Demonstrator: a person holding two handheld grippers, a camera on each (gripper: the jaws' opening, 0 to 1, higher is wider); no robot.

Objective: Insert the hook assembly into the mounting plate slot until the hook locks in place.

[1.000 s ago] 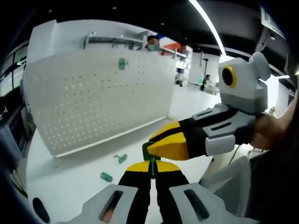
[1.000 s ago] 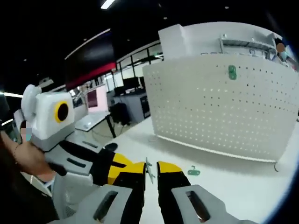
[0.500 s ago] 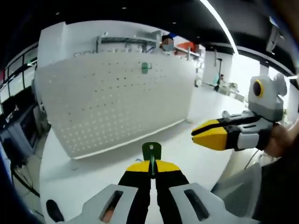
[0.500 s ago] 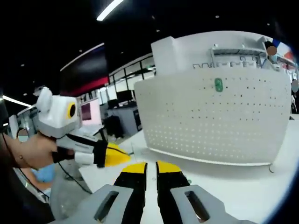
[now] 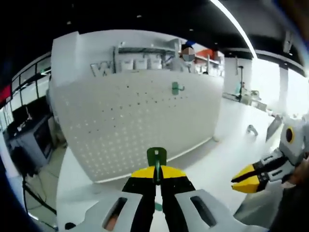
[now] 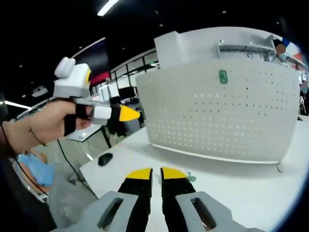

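in the left gripper view, your left gripper has its yellow-tipped jaws pressed together on a green hook, whose flat tab stands upright just above the tips. ahead of it the white pegboard stands upright on the white table, well apart from the held hook. a second green hook already hangs high on the board, right of its middle in this view. behind the top of the board runs a shelf of white bins; what is in them you cannot tell from here. your right gripper comes in low at the right edge, its yellow tips close together with nothing visible between them, over the table edge and apart from the left one. a small dark thing lies on the table at the lower left.

in the right gripper view, your right gripper shows its jaws nearly closed, a thin gap between them and nothing held. a small green piece lies on the table just beyond the right tip; its shape is too small to tell. the pegboard stands across the table with the green hook mounted near its top. your left gripper is up at the left, held in a hand, level with the board's left edge; the hook in it is not resolved here. a dark mouse-like object sits on the table below it.
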